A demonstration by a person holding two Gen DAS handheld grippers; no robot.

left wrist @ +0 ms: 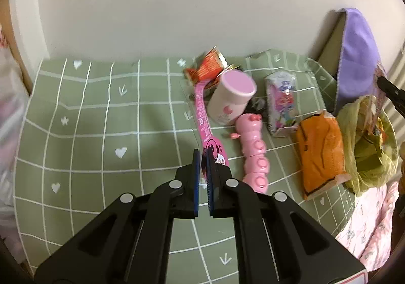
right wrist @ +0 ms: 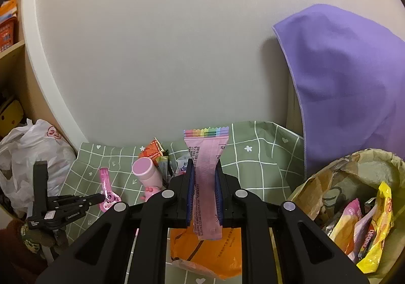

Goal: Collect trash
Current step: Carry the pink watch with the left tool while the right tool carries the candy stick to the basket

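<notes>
My left gripper [left wrist: 203,155] is shut on the near end of a long pink wrapper [left wrist: 202,109] that lies on the green checked tablecloth [left wrist: 101,117]; the right wrist view shows it too [right wrist: 107,182]. My right gripper [right wrist: 204,172] is shut on a pink wrapper with a rainbow edge [right wrist: 206,157], held upright above the table. A yellow-green trash bag [right wrist: 329,170] with several wrappers inside stands open to its right, also in the left wrist view [left wrist: 367,147].
Against the wall lie a red-orange wrapper [left wrist: 210,66], a pink-capped white bottle [left wrist: 230,99], a pink plastic toy [left wrist: 254,152], a printed packet [left wrist: 281,101] and an orange packet [left wrist: 320,152]. A purple cloth [right wrist: 349,81] hangs at right. A white plastic bag [right wrist: 33,155] sits left.
</notes>
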